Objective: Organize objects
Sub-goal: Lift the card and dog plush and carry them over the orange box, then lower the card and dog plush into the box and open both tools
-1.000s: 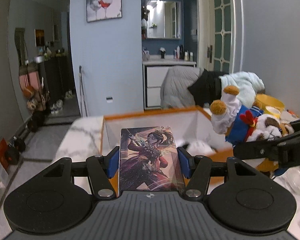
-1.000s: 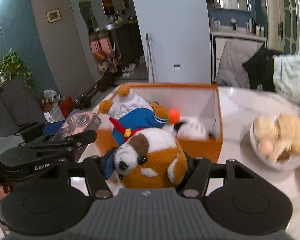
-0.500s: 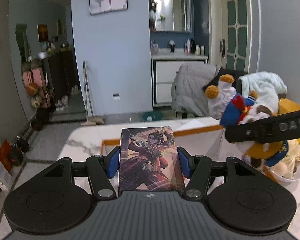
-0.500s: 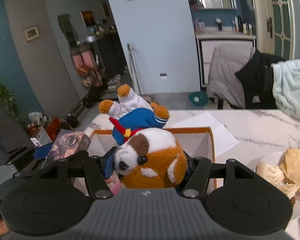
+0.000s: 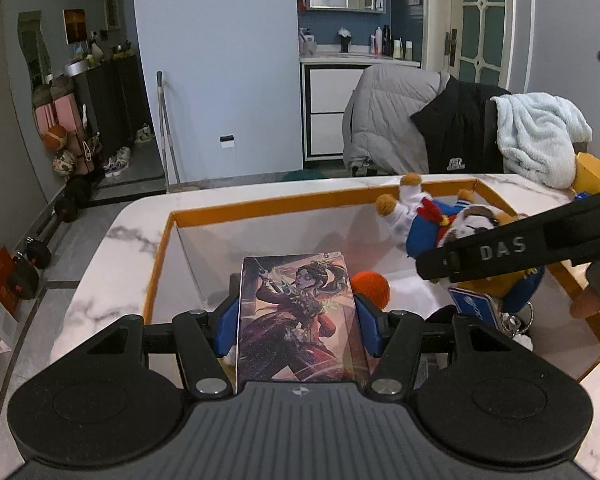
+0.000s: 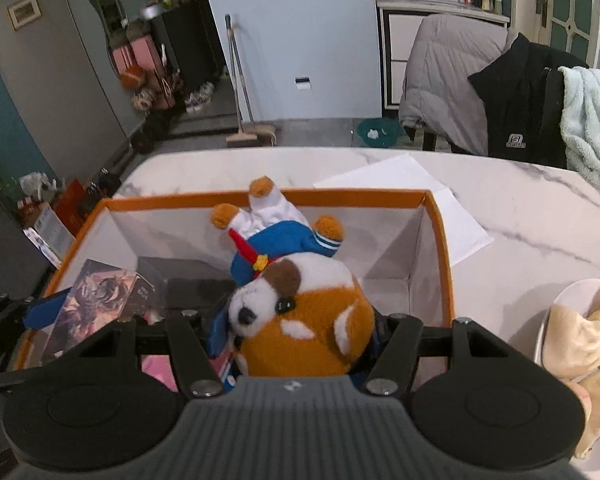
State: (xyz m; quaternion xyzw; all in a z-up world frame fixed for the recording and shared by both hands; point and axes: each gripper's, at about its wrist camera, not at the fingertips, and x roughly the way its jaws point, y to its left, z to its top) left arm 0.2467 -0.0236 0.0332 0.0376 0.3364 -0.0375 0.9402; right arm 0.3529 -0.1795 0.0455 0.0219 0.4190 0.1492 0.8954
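1. Over the last second, both loads have been carried from in front of the orange-rimmed box to above its open white interior, and both views are now being tilted down into it. This is being read as the approach to setting-down, not yet a release.
2. The illustrated card box is being clamped by the left gripper; its blue pads are being pressed against both long edges, with the picture side facing the camera. It is being held over the box's left part, just in front of an orange ball lying inside.
3. The plush dog is being squeezed by the right gripper at its brown-and-white head, with its blue-clad body and feet being pointed away, over the box's middle.
4. In the right wrist view, a dark flat item and something pink are being seen already lying on the box floor beneath.
5. Neither load is being seen to touch the floor yet; lowering is judged to be needed before the jaws are opened.
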